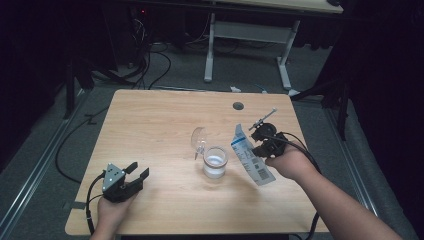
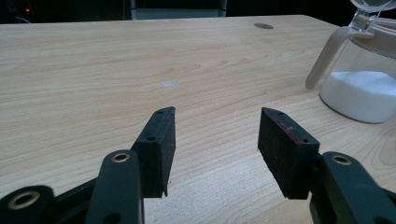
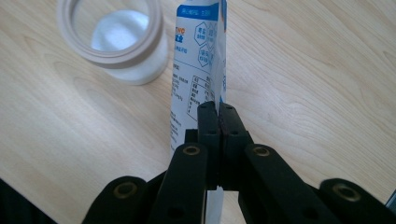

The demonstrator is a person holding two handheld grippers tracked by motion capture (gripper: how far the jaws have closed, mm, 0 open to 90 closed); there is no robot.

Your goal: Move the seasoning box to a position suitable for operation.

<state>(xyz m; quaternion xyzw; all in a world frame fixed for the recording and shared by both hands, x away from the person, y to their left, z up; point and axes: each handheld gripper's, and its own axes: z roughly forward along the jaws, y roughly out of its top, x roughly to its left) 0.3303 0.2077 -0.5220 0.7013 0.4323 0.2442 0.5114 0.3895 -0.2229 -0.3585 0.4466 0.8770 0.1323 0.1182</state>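
At the lower left of the high view the left gripper [image 1: 134, 176] rests on the desk [image 1: 150, 125] with its jaws wide and empty. Right of centre, the right gripper [image 1: 256, 141] has its jaws clamped flat on a white and blue pouch [image 1: 251, 156], held tilted just beside the open glass jar [image 1: 215, 161] of white powder. To pour cleanly, bring the pouch's upper corner over the jar's mouth before tipping, and steady the jar.
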